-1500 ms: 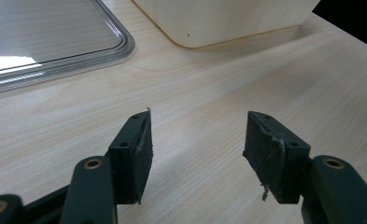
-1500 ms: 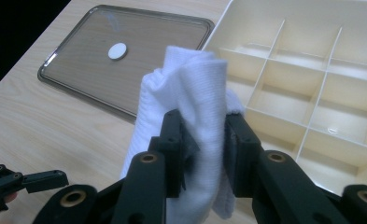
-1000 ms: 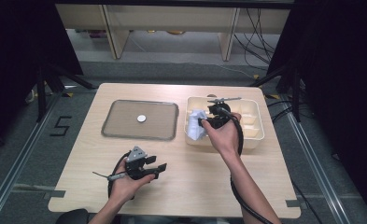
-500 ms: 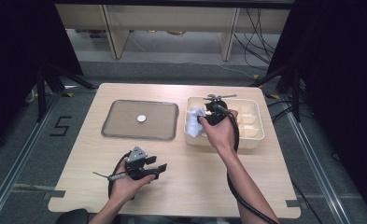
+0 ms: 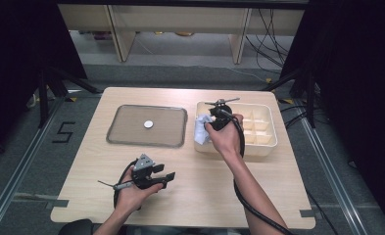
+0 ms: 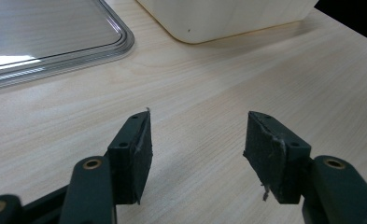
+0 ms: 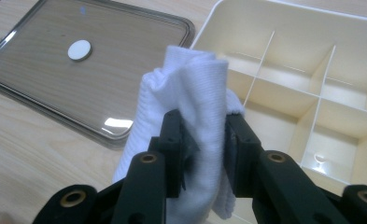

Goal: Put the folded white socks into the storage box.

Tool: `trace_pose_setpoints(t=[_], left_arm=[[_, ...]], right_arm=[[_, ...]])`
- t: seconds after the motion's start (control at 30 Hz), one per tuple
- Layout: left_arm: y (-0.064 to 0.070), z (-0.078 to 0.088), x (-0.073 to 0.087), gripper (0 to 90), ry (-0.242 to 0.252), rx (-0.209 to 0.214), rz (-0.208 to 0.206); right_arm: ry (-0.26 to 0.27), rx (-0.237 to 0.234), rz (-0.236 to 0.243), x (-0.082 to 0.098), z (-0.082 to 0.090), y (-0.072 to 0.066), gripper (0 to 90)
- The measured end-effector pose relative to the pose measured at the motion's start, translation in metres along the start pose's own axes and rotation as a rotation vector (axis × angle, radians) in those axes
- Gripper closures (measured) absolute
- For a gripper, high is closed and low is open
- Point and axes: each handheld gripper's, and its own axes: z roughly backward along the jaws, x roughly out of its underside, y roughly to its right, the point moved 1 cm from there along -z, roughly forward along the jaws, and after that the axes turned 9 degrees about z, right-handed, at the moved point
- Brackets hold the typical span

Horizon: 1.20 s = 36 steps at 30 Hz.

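Observation:
My right gripper is shut on a folded white cloth, which bulges up between the pads. In the high view that cloth hangs over the left edge of the cream divided box, with the right gripper above it. The box's compartments look bare inside. My left gripper stands open over bare wood, nothing between its pads. In the high view the left gripper rests low near the table's front, held by a hand.
A clear flat tray lid with a white round knob lies left of the box. Its rim shows ahead of the left gripper. Dark stands and cables flank the table; shelving stands beyond the far edge.
The right gripper with the cloth has shifted slightly left and down toward the box's left edge. The left hand has stayed put.

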Motion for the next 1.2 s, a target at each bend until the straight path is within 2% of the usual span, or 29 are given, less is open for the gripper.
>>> trace_pose_setpoints(t=[0.13, 0.17, 0.2, 0.23, 0.27, 0.3, 0.43, 0.47, 0.63, 0.67, 0.7, 0.73, 0.83, 0.87, 0.93, 1.0, 1.03, 1.07, 1.1, 1.2], left_arm=[[0.000, 0.000, 0.000, 40.8, -0.001, -0.001, 0.000], [0.000, 0.000, 0.000, 40.8, 0.000, -0.001, 0.000], [0.000, 0.000, 0.000, 40.8, 0.000, -0.001, 0.000], [0.000, 0.000, 0.000, 40.8, 0.000, -0.001, 0.000], [0.000, 0.000, 0.000, 40.8, 0.000, -0.001, 0.000], [0.000, 0.000, 0.000, 40.8, 0.000, -0.001, 0.000], [0.000, 0.000, 0.000, 40.7, -0.001, -0.001, 0.001], [0.000, 0.000, 0.000, 40.7, -0.001, 0.001, -0.001], [0.000, 0.001, 0.000, 40.7, -0.007, -0.015, -0.003], [0.000, 0.001, 0.000, 40.7, -0.005, -0.014, 0.002], [0.000, 0.001, 0.000, 40.7, -0.005, -0.013, -0.001], [-0.001, 0.000, 0.000, 40.7, -0.003, -0.010, 0.000], [-0.001, 0.000, 0.000, 40.7, -0.002, -0.005, -0.002], [-0.001, 0.000, 0.000, 40.7, -0.003, -0.005, -0.002], [-0.001, 0.000, 0.000, 40.7, -0.004, -0.006, -0.003], [-0.001, 0.000, 0.001, 40.7, 0.001, -0.004, 0.002], [-0.001, -0.001, 0.001, 40.7, 0.004, 0.000, 0.007], [-0.001, 0.000, 0.001, 40.7, 0.003, -0.001, 0.006], [-0.001, -0.001, 0.001, 40.6, 0.009, -0.004, 0.005], [-0.001, 0.000, 0.001, 40.7, 0.004, -0.003, 0.003]], right_arm=[[-0.017, 0.005, 0.003, -0.002, -0.004, 0.000, 72.1], [-0.024, 0.007, -0.012, -0.002, -0.005, -0.001, 72.1], [-0.021, 0.005, 0.009, -0.002, -0.006, 0.001, 72.1], [-0.029, 0.011, -0.005, -0.003, -0.008, 0.000, 72.1], [-0.027, 0.010, 0.014, -0.002, -0.008, 0.001, 72.1], [-0.039, 0.011, -0.010, -0.002, -0.009, -0.001, 72.1], [-0.048, 0.022, 0.014, -0.001, -0.015, 0.000, 72.1], [-0.052, 0.020, 0.001, -0.001, -0.016, -0.001, 72.1], [-0.076, 0.036, 0.012, 0.000, -0.022, -0.003, 72.1], [-0.076, 0.037, 0.030, 0.001, -0.023, -0.002, 72.1], [-0.076, 0.026, 0.019, 0.001, -0.023, -0.003, 72.1], [-0.088, 0.043, 0.016, 0.001, -0.025, -0.004, 72.1], [-0.086, 0.038, 0.052, 0.002, -0.026, -0.003, 72.1], [-0.093, 0.040, 0.042, 0.002, -0.027, -0.004, 72.1], [-0.103, 0.055, 0.058, 0.003, -0.031, -0.004, 72.1], [-0.113, 0.050, 0.065, 0.004, -0.033, -0.005, 72.1], [-0.125, 0.058, 0.050, 0.005, -0.035, -0.006, 72.1], [-0.117, 0.061, 0.081, 0.005, -0.036, -0.005, 72.1], [-0.127, 0.064, 0.064, 0.005, -0.036, -0.006, 72.0], [-0.130, 0.065, 0.085, 0.004, -0.037, -0.007, 72.0]])
